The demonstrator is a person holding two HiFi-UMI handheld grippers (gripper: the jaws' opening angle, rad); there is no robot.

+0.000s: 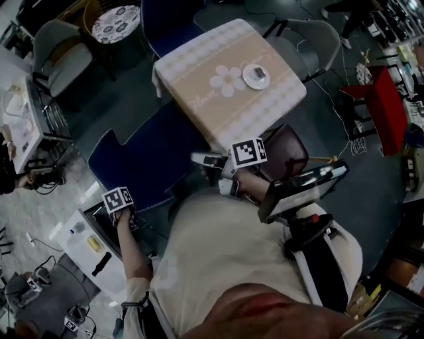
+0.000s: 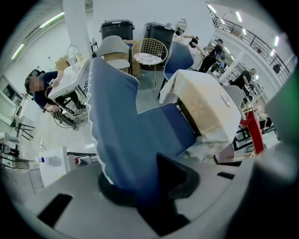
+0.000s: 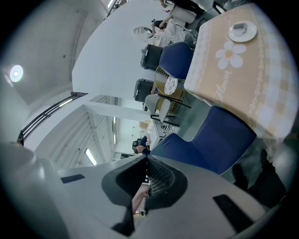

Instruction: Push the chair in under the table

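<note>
A blue fabric chair (image 1: pixel 149 155) stands at the near left side of the square table (image 1: pixel 199 79), which wears a beige flower cloth. The front of its seat reaches the cloth's hanging edge. My left gripper (image 1: pixel 124 213) points down onto the top of the chair's backrest. In the left gripper view the backrest (image 2: pixel 126 135) runs between the pads, and the left gripper (image 2: pixel 145 184) is shut on it. My right gripper (image 1: pixel 207 160) hovers near the table's near corner, to the right of the chair (image 3: pixel 210 140), and its jaws (image 3: pixel 145 163) are shut with nothing between them.
A white dish (image 1: pixel 256 76) sits on the table. A second blue chair (image 1: pixel 165 20) stands at the far side and a dark brown chair (image 1: pixel 286 151) at the near right. Grey chairs, a small round table (image 1: pixel 116 23), a red stand (image 1: pixel 384 99) and a seated person (image 2: pixel 44 91) surround the spot.
</note>
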